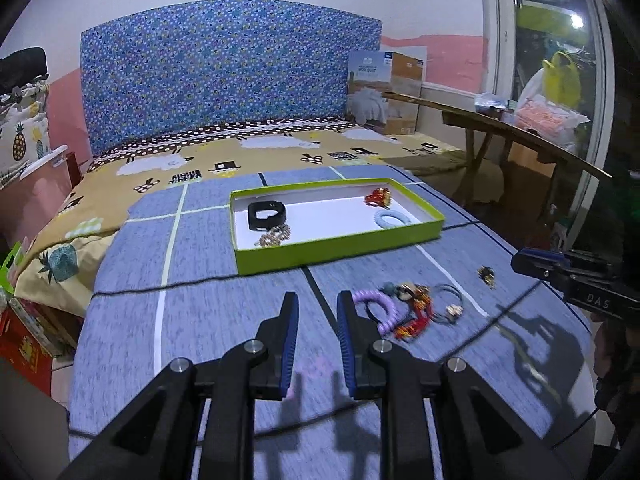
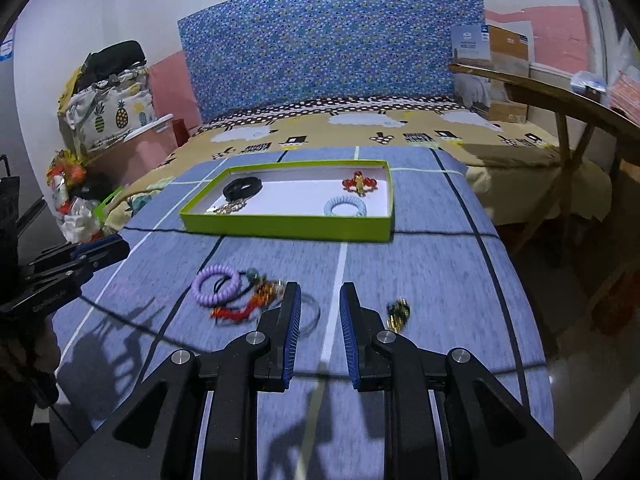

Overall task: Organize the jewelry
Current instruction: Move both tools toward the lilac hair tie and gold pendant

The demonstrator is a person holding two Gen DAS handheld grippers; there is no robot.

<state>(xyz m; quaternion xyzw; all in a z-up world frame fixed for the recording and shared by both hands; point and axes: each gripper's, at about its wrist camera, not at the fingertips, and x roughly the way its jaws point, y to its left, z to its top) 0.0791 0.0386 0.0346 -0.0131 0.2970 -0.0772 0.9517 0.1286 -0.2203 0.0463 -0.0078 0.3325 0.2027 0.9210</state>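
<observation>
A green-rimmed tray (image 1: 340, 246) (image 2: 280, 226) with a white floor lies on the blue cloth. It holds a black band (image 1: 266, 214), a gold chain (image 1: 274, 237), a red ornament (image 1: 378, 197) and a light blue coil ring (image 1: 393, 218). In front of the tray lies a loose pile: a purple coil ring (image 1: 380, 305) (image 2: 216, 284), red-gold pieces (image 1: 416, 316) (image 2: 248, 304) and a thin dark ring (image 1: 450, 300). A small gold piece (image 1: 486, 276) (image 2: 398, 314) lies apart. My left gripper (image 1: 318, 308) is open and empty, left of the pile. My right gripper (image 2: 320, 300) is open and empty, between pile and gold piece.
The cloth covers a table whose edges fall off left and right. A bed with a blue patterned headboard (image 1: 224, 72) stands behind. A wooden bench (image 1: 500, 128) and a window are at the right. Bags and boxes (image 2: 108, 108) are stacked at the left.
</observation>
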